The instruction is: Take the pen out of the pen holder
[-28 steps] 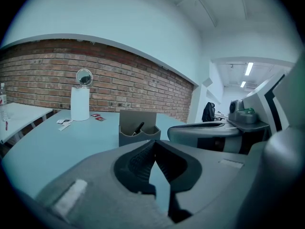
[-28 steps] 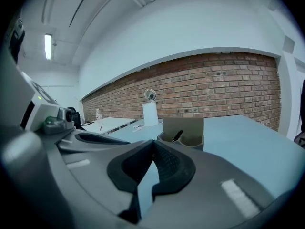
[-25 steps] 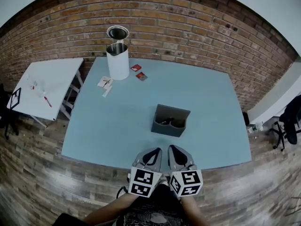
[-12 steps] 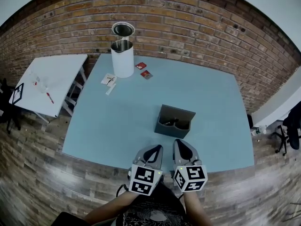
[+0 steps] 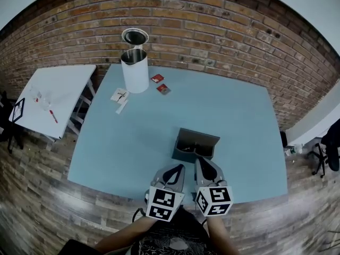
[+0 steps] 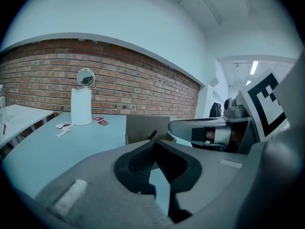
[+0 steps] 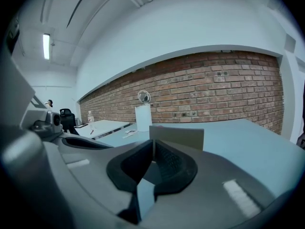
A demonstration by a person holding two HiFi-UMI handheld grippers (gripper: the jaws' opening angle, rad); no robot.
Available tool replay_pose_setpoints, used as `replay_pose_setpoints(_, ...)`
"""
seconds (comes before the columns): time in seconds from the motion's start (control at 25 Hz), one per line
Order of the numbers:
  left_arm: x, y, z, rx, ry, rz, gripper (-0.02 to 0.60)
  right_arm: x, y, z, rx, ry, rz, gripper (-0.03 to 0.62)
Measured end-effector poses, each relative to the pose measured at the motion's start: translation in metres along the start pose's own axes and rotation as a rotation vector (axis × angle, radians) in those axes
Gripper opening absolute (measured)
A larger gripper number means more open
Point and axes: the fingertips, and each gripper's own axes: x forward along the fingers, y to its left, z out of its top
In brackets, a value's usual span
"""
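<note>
The grey pen holder (image 5: 195, 144) stands on the light-blue table (image 5: 234, 116), just beyond both gripper tips. Dark pens (image 5: 187, 149) lie inside it; in the left gripper view one dark pen tip (image 6: 152, 134) pokes above the holder's (image 6: 143, 127) rim. My left gripper (image 5: 179, 167) sits at the holder's near left, jaws shut and empty. My right gripper (image 5: 200, 162) is beside it, almost at the holder's near wall. Its jaws are starting to open from a thin slit, with nothing between them. The right gripper view shows the holder (image 7: 181, 136) straight ahead.
A white cylinder (image 5: 134, 70) with a round mirror (image 5: 134, 36) behind it stands at the table's far left corner. Red packets (image 5: 159, 84) and paper slips (image 5: 119, 95) lie near it. A white side table (image 5: 50, 97) is left; a brick wall runs behind.
Both grippers have moved forward side by side, from the table's near edge up to the pen holder. Their jaws look the same.
</note>
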Motion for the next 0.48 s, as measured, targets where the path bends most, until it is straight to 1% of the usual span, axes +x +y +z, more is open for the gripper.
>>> replay_pose_setpoints(0.24,0.014,0.008,0.005,-0.005,0.009,0.003,0.005,0.019,-0.008,-0.001,0.008,0.022,0.004,0.025)
replay_pose_setpoints(0.48,0.025,0.018,0.005,-0.006,0.021,0.012,0.005,0.035,-0.019,-0.01,0.032,0.057,-0.005,0.038)
